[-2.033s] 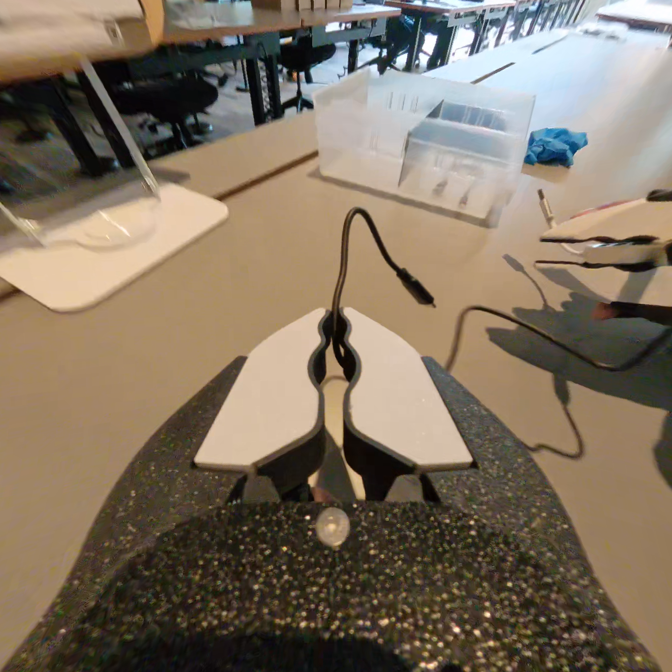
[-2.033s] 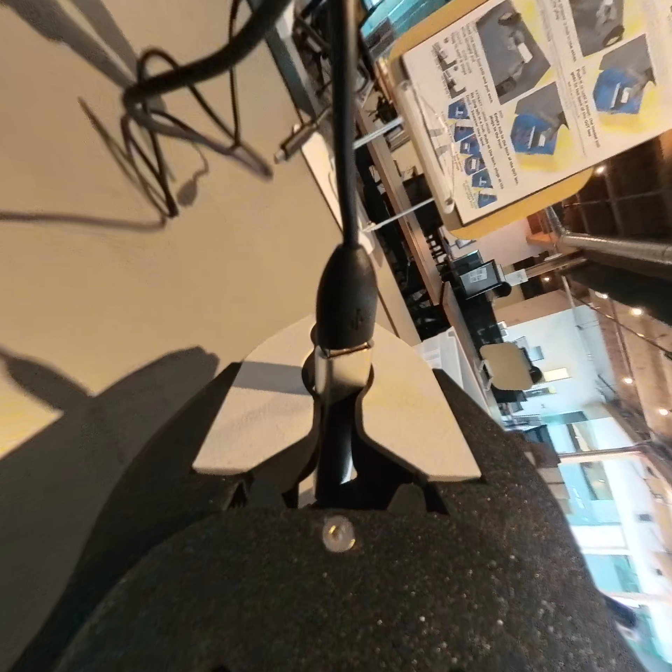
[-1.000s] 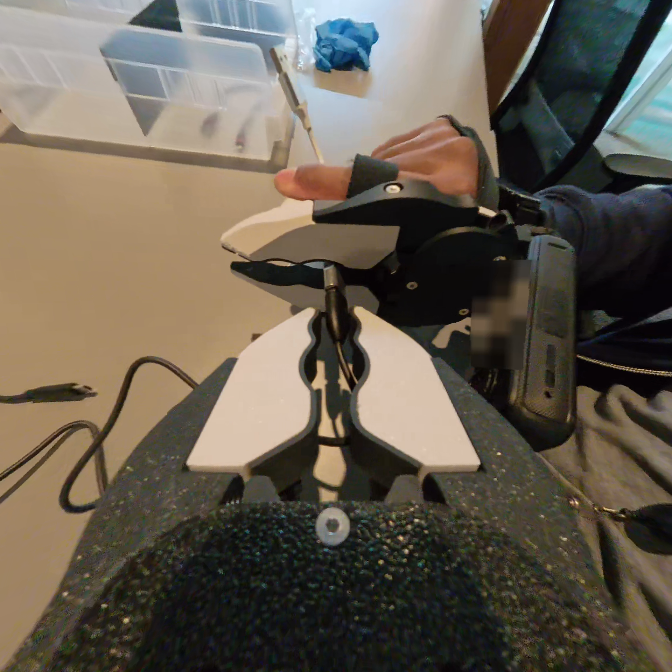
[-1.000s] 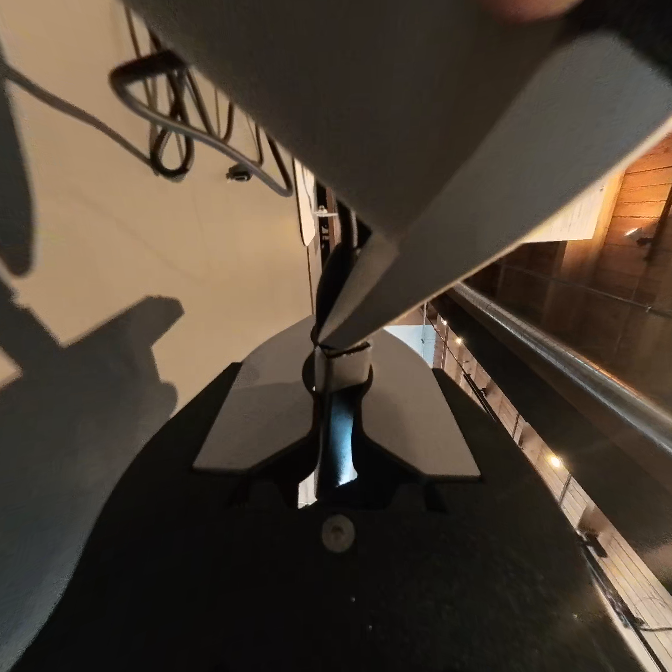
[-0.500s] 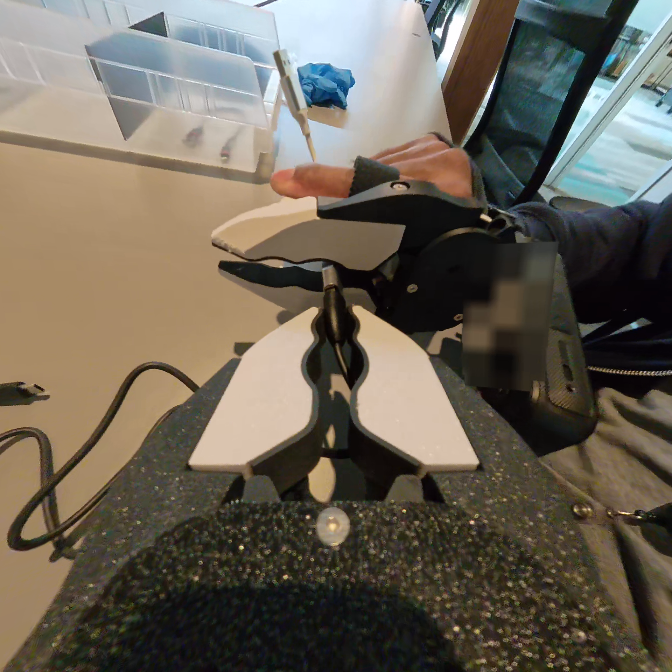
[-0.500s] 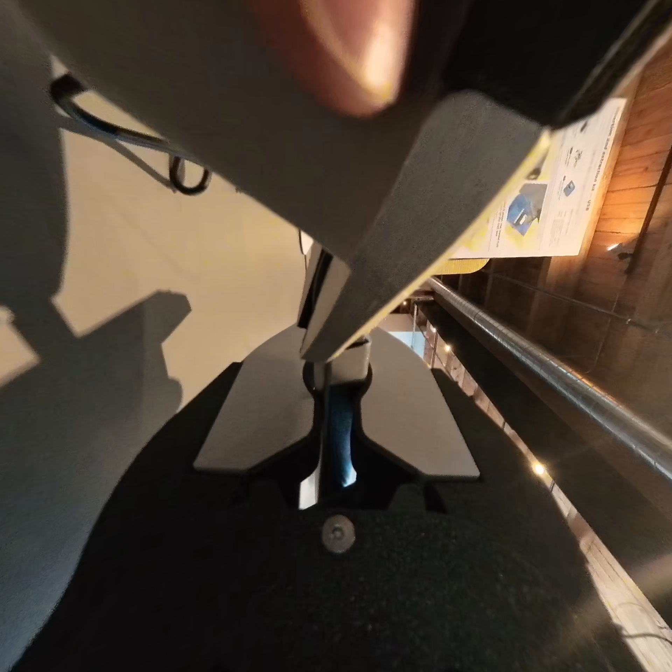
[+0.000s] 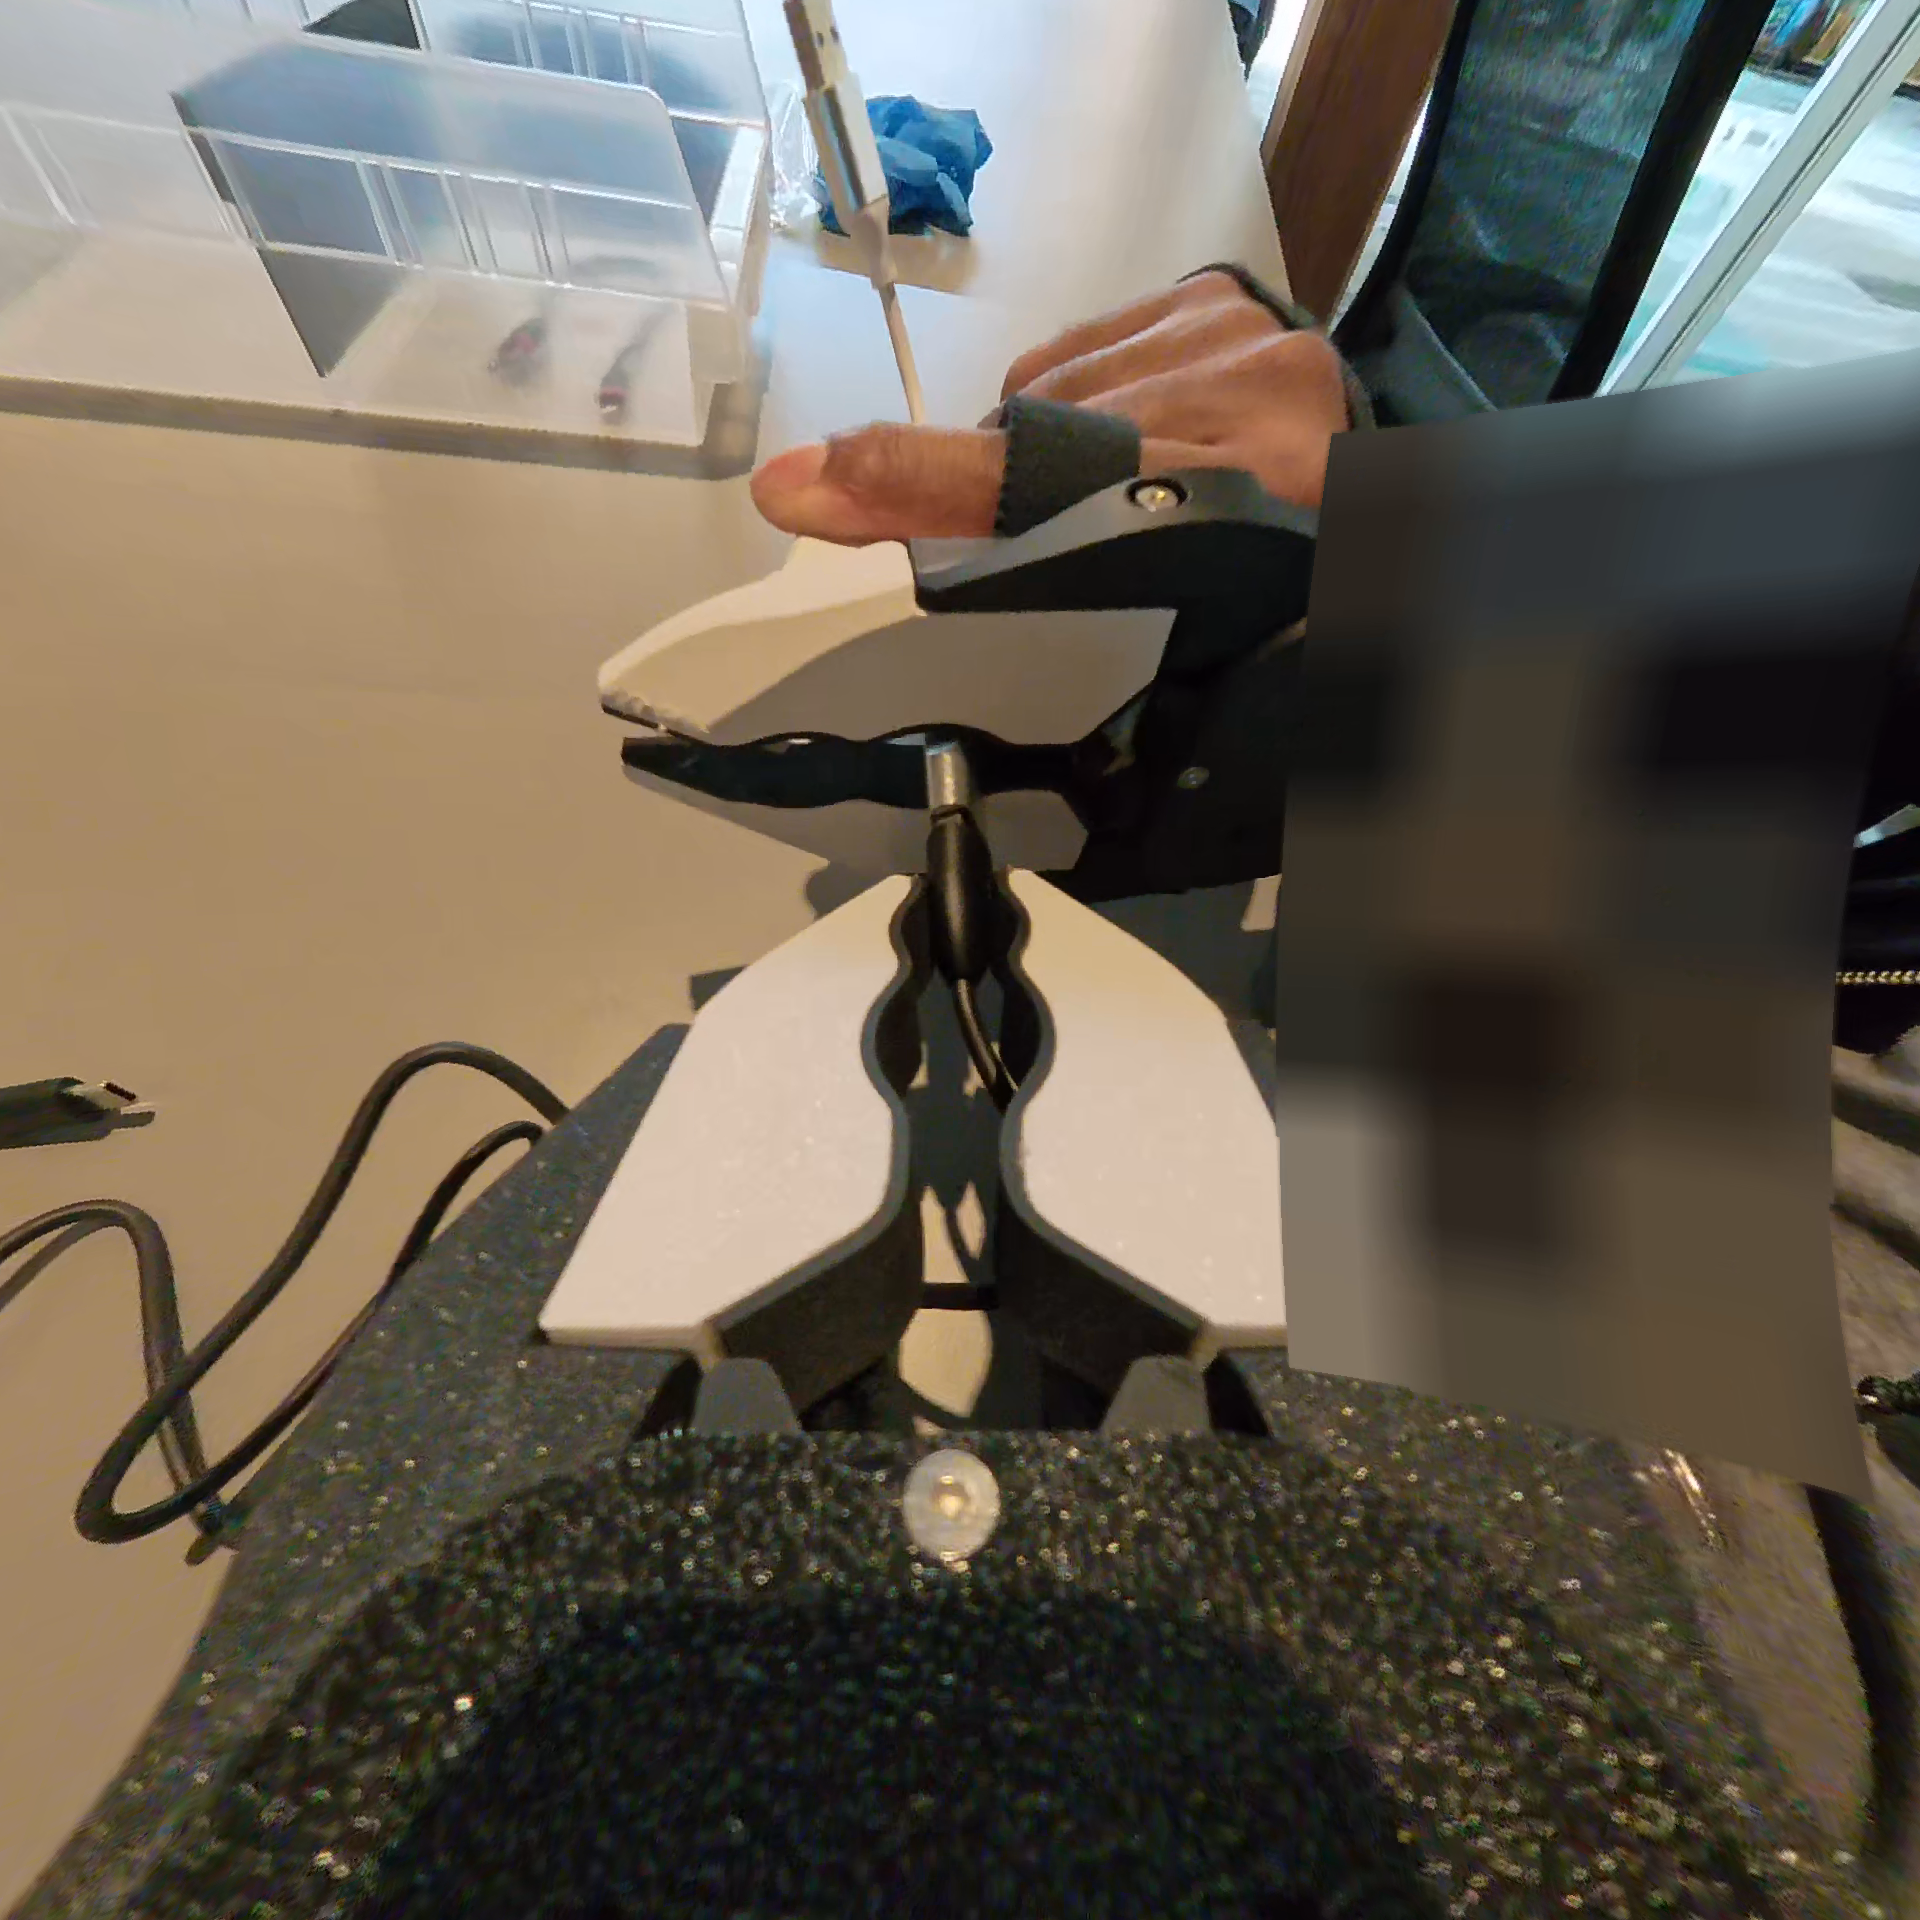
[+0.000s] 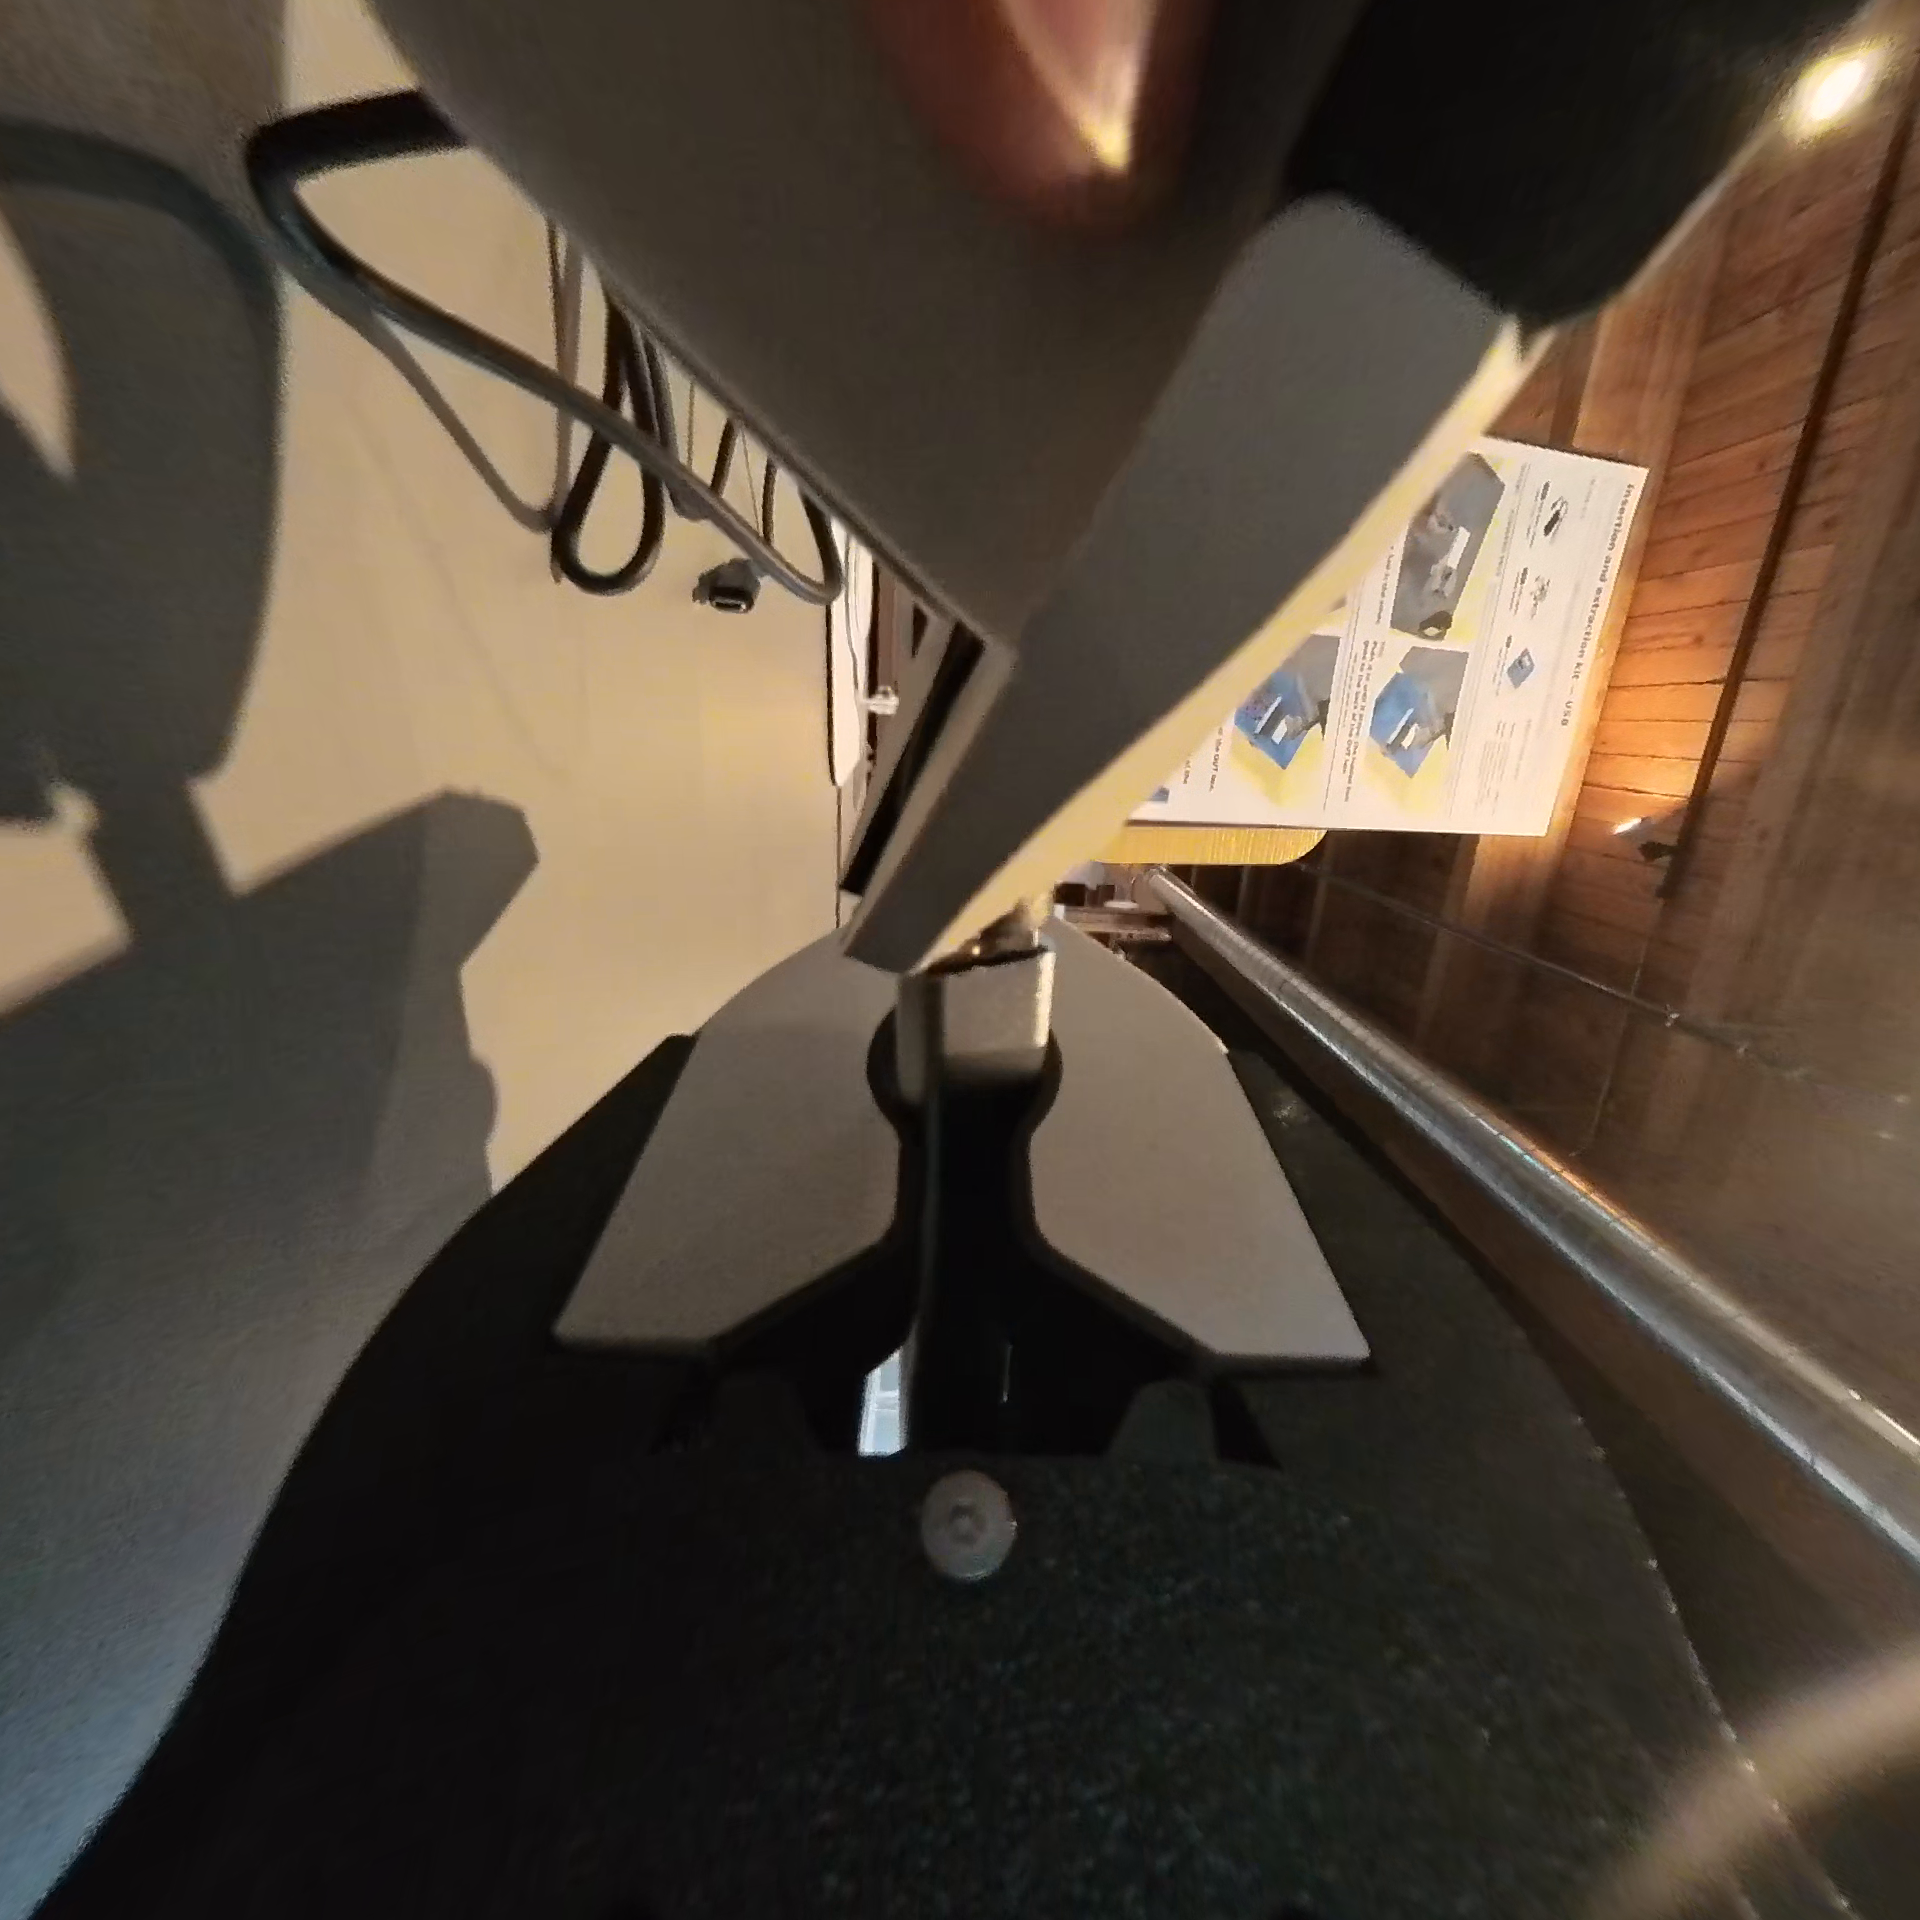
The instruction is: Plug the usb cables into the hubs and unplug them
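While the left gripper (image 7: pixel 961 935) pinches the plug (image 7: pixel 958 914), its long axis points straight into the hub (image 8: pixel 992 1023) (clamped by the right gripper (image 8: pixel 971 1049)).

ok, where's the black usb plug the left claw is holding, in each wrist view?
Left wrist view: black usb plug sits centre frame, pinched at the left claw tips, its metal end meeting the right claw.
Right wrist view: not visible; the left claw body covers it.
Shared landmark: loose black cable loops on the beige table.
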The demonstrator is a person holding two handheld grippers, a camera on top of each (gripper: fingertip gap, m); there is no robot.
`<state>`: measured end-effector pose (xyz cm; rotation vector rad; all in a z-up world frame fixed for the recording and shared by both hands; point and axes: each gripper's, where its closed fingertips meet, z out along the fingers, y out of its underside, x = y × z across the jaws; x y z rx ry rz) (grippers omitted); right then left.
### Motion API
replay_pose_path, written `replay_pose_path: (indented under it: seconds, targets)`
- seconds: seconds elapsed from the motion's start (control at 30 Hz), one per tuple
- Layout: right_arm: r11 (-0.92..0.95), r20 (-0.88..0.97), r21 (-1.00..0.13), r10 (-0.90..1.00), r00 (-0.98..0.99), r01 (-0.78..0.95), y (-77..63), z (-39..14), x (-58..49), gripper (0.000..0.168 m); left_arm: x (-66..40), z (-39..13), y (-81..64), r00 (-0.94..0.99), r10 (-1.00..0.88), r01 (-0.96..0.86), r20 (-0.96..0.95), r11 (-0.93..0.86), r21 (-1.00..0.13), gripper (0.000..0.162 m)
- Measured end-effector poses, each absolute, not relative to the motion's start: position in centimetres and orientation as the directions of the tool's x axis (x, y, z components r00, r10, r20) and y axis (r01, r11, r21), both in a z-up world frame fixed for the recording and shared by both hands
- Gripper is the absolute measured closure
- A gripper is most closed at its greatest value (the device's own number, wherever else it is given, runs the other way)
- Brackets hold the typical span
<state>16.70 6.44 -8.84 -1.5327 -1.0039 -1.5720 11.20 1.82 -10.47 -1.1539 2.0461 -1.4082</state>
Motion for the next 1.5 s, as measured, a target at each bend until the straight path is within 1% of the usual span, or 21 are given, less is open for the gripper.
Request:
replay_pose_path:
  seconds: [0.47,1.03,1.1,1.13,1.17,1.2,1.23,1.27,1.3,1.37,1.4,1.5]
  targets:
    - [-0.381,0.999,-0.01,0.043,0.028,0.925,6.2,-9.0,16.1,0.158,11.0,-10.3,1.8,-0.6,-0.8,-0.348,-0.018,0.28,-0.895,0.15]
    - [-0.354,0.998,0.038,0.059,-0.018,0.935,6.1,-9.2,16.0,0.158,10.9,-10.5,1.9,-0.603,-0.793,-0.339,-0.084,0.35,-0.873,0.15]
    - [-0.385,0.999,0.019,0.048,0.0,0.923,6.1,-9.0,16.5,0.158,11.1,-10.4,2.2,-0.582,-0.809,-0.346,-0.082,0.337,-0.875,0.15]
    - [-0.479,0.999,0.009,0.041,0.012,0.878,5.6,-8.8,18.7,0.159,11.1,-10.5,4.1,-0.514,-0.85,-0.375,-0.115,0.343,-0.861,0.151]
    - [-0.594,0.997,-0.045,0.024,0.074,0.803,4.1,-8.7,22.5,0.159,10.5,-10.1,7.3,-0.422,-0.896,-0.38,-0.14,0.315,-0.87,0.151]
    - [-0.64,0.986,-0.148,-0.04,0.16,0.754,2.3,-8.0,25.7,0.159,9.5,-8.9,9.7,-0.363,-0.93,-0.355,-0.053,0.191,-0.915,0.152]
    - [-0.624,0.977,-0.211,-0.102,0.189,0.753,0.8,-6.9,27.2,0.16,8.5,-8.3,11.4,-0.348,-0.938,-0.353,0.003,0.127,-0.927,0.151]
    - [-0.619,0.982,-0.186,-0.102,0.156,0.763,0.0,-6.6,27.9,0.16,7.9,-8.2,12.8,-0.321,-0.946,-0.358,-0.036,0.156,-0.921,0.151]
    - [-0.627,0.991,-0.135,-0.065,0.121,0.767,-0.3,-7.2,28.3,0.16,7.7,-8.0,13.3,-0.313,-0.948,-0.346,-0.064,0.177,-0.922,0.152]
    - [-0.597,0.995,-0.082,-0.006,0.098,0.798,0.0,-8.4,27.3,0.16,7.9,-7.7,12.8,-0.331,-0.942,-0.317,-0.051,0.162,-0.934,0.152]
    - [-0.581,0.997,-0.073,-0.017,0.077,0.811,0.1,-8.0,26.6,0.16,8.1,-7.9,12.6,-0.335,-0.941,-0.318,-0.049,0.162,-0.934,0.152]
    - [-0.547,0.99,-0.141,-0.097,0.104,0.825,-0.1,-5.4,26.3,0.16,8.4,-9.2,11.3,-0.387,-0.921,-0.352,-0.047,0.195,-0.915,0.152]
